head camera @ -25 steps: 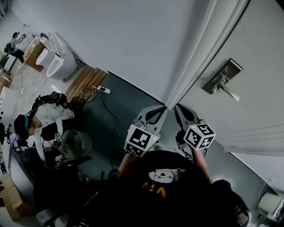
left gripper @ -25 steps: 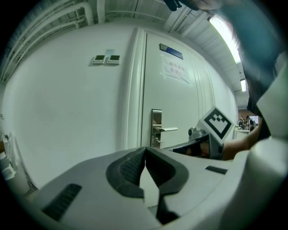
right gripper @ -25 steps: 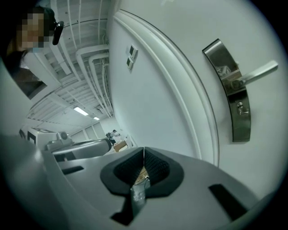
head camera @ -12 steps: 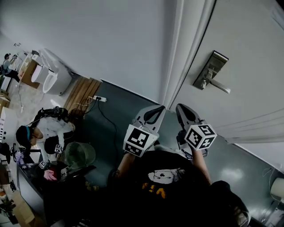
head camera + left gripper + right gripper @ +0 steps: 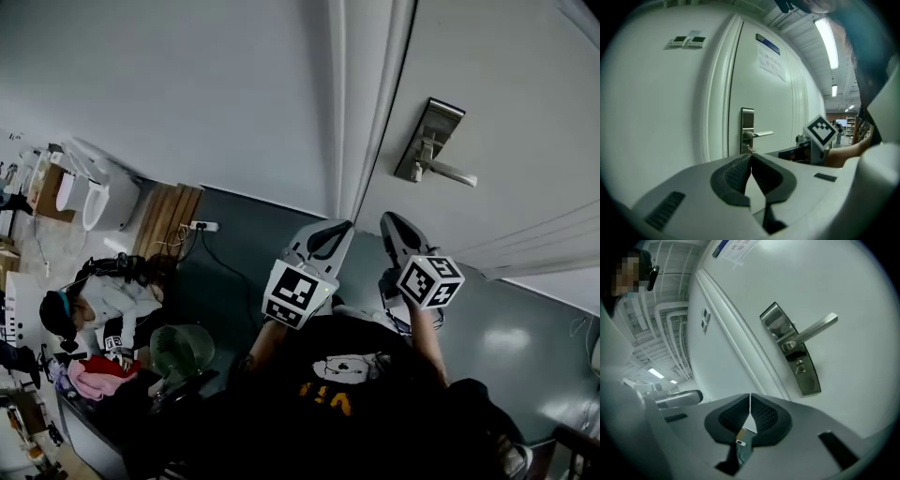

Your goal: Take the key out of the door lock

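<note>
Closing in, I see the door lock point(image 5: 428, 141) nearer now. Left gripper point(image 5: 751, 157) and right gripper point(image 5: 750, 397) fingers are closed and empty, key point(image 5: 800, 364) untaken.

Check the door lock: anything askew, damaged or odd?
Nothing stands out. The lock plate sits straight on the door, the lever looks level and intact, and the key sits in the keyhole below it.

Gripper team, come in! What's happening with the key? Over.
Left gripper and right gripper both shut, empty, short of the door. Key sits in door lock, under the handle. Nothing blocking it.
</note>
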Motion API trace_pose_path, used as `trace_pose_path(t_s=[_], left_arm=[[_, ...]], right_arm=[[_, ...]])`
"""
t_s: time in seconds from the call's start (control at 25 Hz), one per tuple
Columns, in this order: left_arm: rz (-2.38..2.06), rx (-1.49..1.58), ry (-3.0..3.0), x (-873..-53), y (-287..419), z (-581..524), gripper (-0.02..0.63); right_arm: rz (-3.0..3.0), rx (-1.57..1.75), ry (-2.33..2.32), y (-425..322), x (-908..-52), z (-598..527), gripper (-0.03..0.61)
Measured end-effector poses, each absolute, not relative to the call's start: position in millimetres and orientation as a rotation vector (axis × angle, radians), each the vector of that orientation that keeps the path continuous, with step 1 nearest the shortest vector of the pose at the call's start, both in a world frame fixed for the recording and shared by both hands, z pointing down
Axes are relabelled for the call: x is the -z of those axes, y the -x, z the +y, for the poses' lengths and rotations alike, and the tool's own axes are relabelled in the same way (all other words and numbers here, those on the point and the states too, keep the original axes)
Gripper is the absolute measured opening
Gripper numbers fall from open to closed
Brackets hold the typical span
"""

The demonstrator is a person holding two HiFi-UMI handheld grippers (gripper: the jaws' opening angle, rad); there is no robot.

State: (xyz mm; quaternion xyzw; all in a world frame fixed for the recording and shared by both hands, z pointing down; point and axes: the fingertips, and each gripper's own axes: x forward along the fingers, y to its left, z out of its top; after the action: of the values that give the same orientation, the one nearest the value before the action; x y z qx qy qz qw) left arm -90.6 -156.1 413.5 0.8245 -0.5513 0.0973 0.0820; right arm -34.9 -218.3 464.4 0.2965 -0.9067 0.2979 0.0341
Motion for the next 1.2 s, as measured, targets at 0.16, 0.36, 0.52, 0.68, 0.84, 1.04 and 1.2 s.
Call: trace_pose_path(t_s=[0.16, 0.36, 0.52, 0.68, 0.84, 1.04, 1.2], left_arm=[[-1.563, -0.29, -2.531, -408.8, 92.3, -176.6, 0.008], [-1.471, -0.312, -2.588, -411.5, 97.3, -198.5, 0.008], [-1.399, -0.329, -2.63, -413.0, 103.5, -204.8, 0.008], [-1.335, -0.325, -2.665, -416.6, 105.4, -216.7, 0.008], [-1.263, -0.323, -2.71, -415.7, 102.8, -223.2, 0.008], [-1.176, -0.322, -2.757, -416.3, 97.8, -232.1, 0.008], [-1.134, -0.321, -2.776, -419.0, 97.9, -240.0, 0.008]], right_arm=[[-2.757, -0.964, -1.037, 27.6, -466.0, -239.7, 0.006], [-2.72, -1.057, -1.21, 14.6, -472.0, -271.0, 0.006], [-2.676, -1.196, -1.377, -2.4, -478.9, -287.2, 0.008], [-2.68, -1.375, -1.443, -11.4, -481.6, -305.0, 0.083], [-2.67, -1.465, -1.521, -15.9, -482.4, -317.9, 0.092], [-2.665, -1.617, -1.556, -12.5, -489.4, -334.0, 0.135], [-2.626, -1.713, -1.613, -15.3, -501.7, -344.3, 0.135]])
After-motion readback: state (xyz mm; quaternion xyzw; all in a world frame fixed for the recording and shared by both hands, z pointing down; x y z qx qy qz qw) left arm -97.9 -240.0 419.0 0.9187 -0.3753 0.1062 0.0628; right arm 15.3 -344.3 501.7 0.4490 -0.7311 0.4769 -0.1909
